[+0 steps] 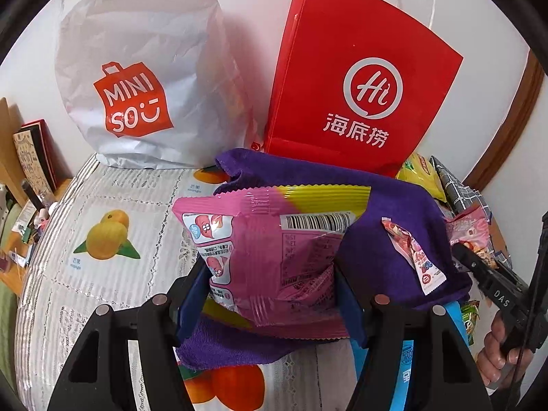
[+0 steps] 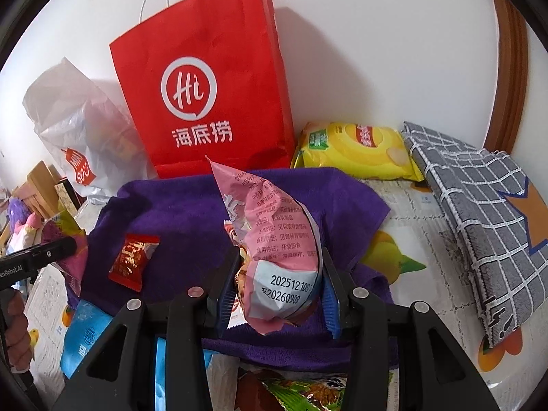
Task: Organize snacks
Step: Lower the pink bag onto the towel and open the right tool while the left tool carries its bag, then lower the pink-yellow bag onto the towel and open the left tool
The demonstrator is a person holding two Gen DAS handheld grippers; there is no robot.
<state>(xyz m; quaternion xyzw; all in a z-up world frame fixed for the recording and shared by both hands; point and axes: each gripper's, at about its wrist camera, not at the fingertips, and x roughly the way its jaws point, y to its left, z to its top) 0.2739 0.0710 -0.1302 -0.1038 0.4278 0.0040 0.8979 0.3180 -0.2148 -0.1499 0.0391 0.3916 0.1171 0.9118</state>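
Note:
My left gripper [image 1: 270, 270] is shut on a pink and yellow snack bag [image 1: 270, 250], held above a purple cloth [image 1: 376, 239]. My right gripper [image 2: 277, 274] is shut on a pale pink snack packet [image 2: 274, 239], held upright above the same cloth [image 2: 171, 212]. A small pink candy packet [image 1: 414, 257] lies on the cloth in the left wrist view. A small red candy packet [image 2: 133, 260] lies on the cloth in the right wrist view. A red paper bag [image 1: 359, 78] and a white Miniso bag [image 1: 137, 78] stand against the wall behind.
A yellow chip bag [image 2: 356, 150] and a folded grey checked cloth [image 2: 479, 212] lie to the right. A blue packet [image 2: 85, 339] and a green packet [image 2: 308, 390] lie at the near edge. The fruit-print tablecloth [image 1: 102, 233] covers the table. Clutter sits at the far left.

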